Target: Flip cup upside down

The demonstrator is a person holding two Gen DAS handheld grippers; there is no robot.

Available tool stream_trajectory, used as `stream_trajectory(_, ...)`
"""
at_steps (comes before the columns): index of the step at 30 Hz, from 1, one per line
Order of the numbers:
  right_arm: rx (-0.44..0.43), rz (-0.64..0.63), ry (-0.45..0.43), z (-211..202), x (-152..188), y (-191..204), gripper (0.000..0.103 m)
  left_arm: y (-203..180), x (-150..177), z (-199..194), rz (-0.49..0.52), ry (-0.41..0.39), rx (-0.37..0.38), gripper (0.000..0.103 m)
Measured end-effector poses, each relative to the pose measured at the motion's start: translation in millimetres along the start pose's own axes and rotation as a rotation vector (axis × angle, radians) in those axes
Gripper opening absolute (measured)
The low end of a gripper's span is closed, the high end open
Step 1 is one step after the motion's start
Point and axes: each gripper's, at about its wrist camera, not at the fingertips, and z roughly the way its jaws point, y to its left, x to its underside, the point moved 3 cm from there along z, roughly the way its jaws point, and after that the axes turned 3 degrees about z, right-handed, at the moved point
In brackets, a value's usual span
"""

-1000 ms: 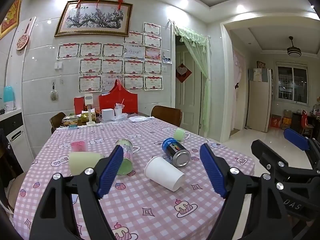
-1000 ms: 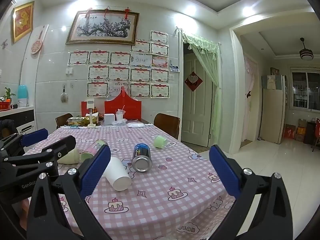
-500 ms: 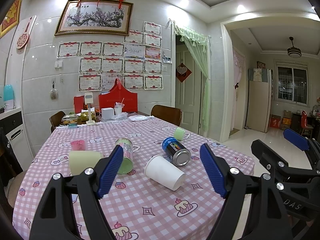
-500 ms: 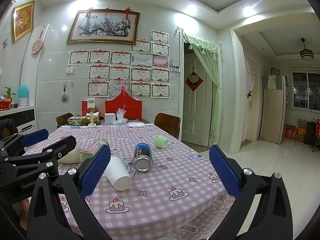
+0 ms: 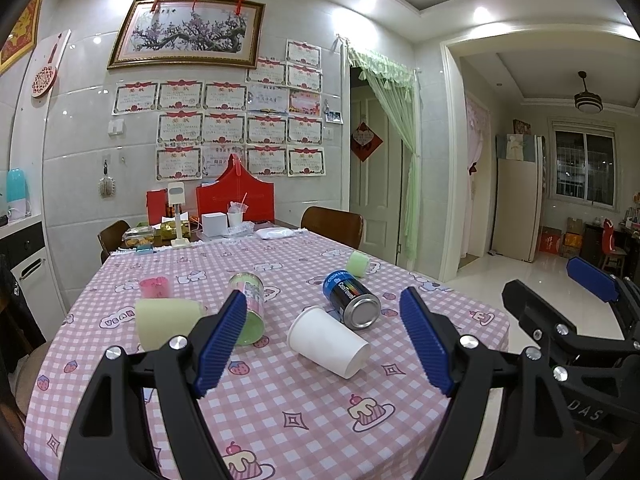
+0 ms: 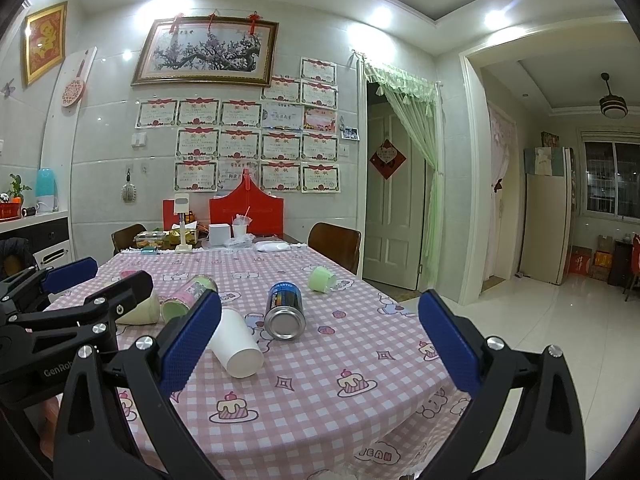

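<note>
A white paper cup [image 5: 328, 341] lies on its side on the pink checked tablecloth [image 5: 288, 400], its mouth toward me; it also shows in the right wrist view [image 6: 237, 342]. My left gripper [image 5: 324, 344] is open and empty, held above the near table edge with the cup between its blue pads in the view. My right gripper [image 6: 320, 344] is open and empty, to the right of the left one, with the cup near its left pad [image 6: 192, 340].
A blue can [image 5: 351, 299] lies beside the cup. A pink-and-green can [image 5: 249, 308], a pale yellow cup [image 5: 166, 320], a pink cup [image 5: 154, 286] and a small green cup [image 5: 358, 264] are on the table. Boxes and chairs stand at the far end.
Both grippers have drifted very slightly; the cup and cans have not moved.
</note>
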Motion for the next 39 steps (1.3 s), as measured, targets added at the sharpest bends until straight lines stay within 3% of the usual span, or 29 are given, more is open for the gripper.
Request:
stream_trajectory(27, -0.016, 0.061, 0.069, 34.2, 14.0, -20.3, 0.095, -15.5, 4.7, 44.7, 0.044, 0.096, -0.007, 0.078)
stream_trajectory(35, -0.054, 0.093, 0.128, 61.5, 20.2, -23.2, 0.095, -5.2, 11.7, 75.3, -0.001, 0.177, 0.032, 0.078)
stream_trajectory(39, -0.074, 0.097, 0.162, 77.8, 24.6, -20.0, 0.095, 13.7, 17.6, 89.1, -0.037, 0.233, 0.005, 0.078)
